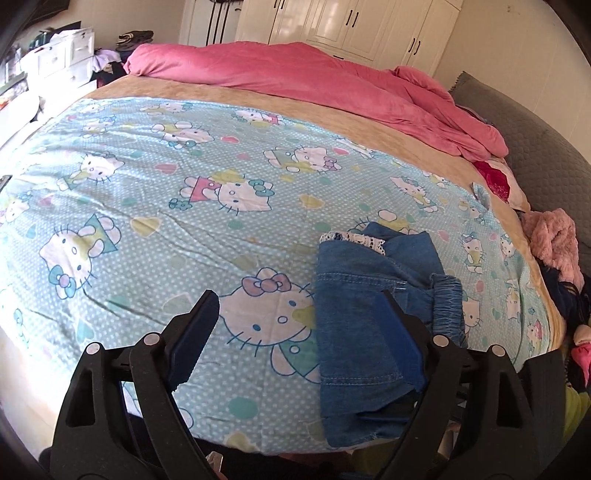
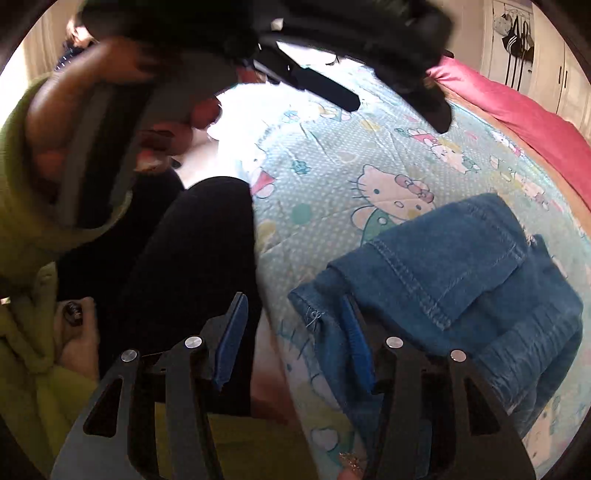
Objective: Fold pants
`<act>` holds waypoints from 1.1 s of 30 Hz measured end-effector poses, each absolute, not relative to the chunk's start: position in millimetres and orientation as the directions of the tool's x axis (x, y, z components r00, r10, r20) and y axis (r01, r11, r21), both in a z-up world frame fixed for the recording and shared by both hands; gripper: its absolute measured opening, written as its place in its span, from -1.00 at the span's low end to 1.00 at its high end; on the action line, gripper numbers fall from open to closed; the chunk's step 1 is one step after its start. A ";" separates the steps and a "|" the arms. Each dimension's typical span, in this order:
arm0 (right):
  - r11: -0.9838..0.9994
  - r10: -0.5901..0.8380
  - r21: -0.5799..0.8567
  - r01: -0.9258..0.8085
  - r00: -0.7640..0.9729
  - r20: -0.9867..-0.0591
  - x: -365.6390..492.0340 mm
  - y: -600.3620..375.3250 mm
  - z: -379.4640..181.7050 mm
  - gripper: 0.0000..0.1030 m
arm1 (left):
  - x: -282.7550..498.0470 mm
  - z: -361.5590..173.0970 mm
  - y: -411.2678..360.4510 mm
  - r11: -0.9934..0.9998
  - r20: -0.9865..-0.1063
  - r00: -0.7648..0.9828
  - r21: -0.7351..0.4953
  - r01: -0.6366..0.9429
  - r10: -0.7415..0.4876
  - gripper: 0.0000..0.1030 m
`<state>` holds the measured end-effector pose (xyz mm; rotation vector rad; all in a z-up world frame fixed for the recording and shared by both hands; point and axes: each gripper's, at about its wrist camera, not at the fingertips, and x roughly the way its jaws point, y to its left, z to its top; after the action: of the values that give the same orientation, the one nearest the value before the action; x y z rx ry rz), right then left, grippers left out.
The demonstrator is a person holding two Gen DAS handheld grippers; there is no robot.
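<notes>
Small blue denim pants [image 1: 362,295] lie folded in a compact bundle on the light-blue cartoon-cat bedsheet [image 1: 184,206], near the bed's front right edge, with a white lace trim at the far end. My left gripper [image 1: 295,314] is open above the sheet; its right finger overlaps the pants' left part. In the right wrist view the pants [image 2: 450,273] lie at right. My right gripper [image 2: 295,314] is open at the bed's edge, its right finger against the pants' near hem. The left gripper [image 2: 399,103] shows at the top of that view.
A pink duvet [image 1: 314,81] is heaped along the bed's far side. A pink fluffy garment [image 1: 554,240] and other clothes lie at the right edge. White wardrobes [image 1: 351,26] stand behind. The person's black-trousered leg [image 2: 192,251] and green sleeve [image 2: 22,192] are left of the bed.
</notes>
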<state>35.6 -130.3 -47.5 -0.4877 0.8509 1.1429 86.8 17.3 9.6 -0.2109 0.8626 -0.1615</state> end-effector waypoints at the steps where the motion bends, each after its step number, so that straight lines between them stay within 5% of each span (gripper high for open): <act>1: 0.365 0.592 0.089 -0.927 0.158 -0.790 33.8 -135.4 -43.4 -0.02 | 87.3 7.2 17.9 0.965 -0.737 0.635 -0.255 0.054 -0.230 0.53; 8: 0.479 0.637 0.073 -0.875 0.289 -0.715 25.1 -185.6 8.0 -0.02 | 82.2 15.1 13.2 0.966 -0.719 0.657 -0.253 0.055 -0.226 0.69; 16: 0.684 0.615 0.076 -0.726 0.517 -0.595 33.3 -246.5 63.4 0.73 | 66.9 47.6 10.3 0.974 -0.667 0.719 -0.219 0.060 -0.194 0.81; 23: 0.777 0.597 0.176 -0.605 0.618 -0.512 46.9 -284.7 94.8 0.83 | 59.4 63.5 10.5 0.977 -0.636 0.750 -0.204 0.063 -0.181 0.81; 33: 0.873 0.450 0.120 -0.473 0.686 -0.571 66.2 -302.6 86.3 0.90 | 65.2 61.2 3.0 0.980 -0.640 0.750 -0.191 0.058 -0.169 0.81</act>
<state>66.2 -302.6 86.3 -0.0385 0.6295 0.5170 65.2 3.0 61.2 -0.1635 0.7129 -0.1244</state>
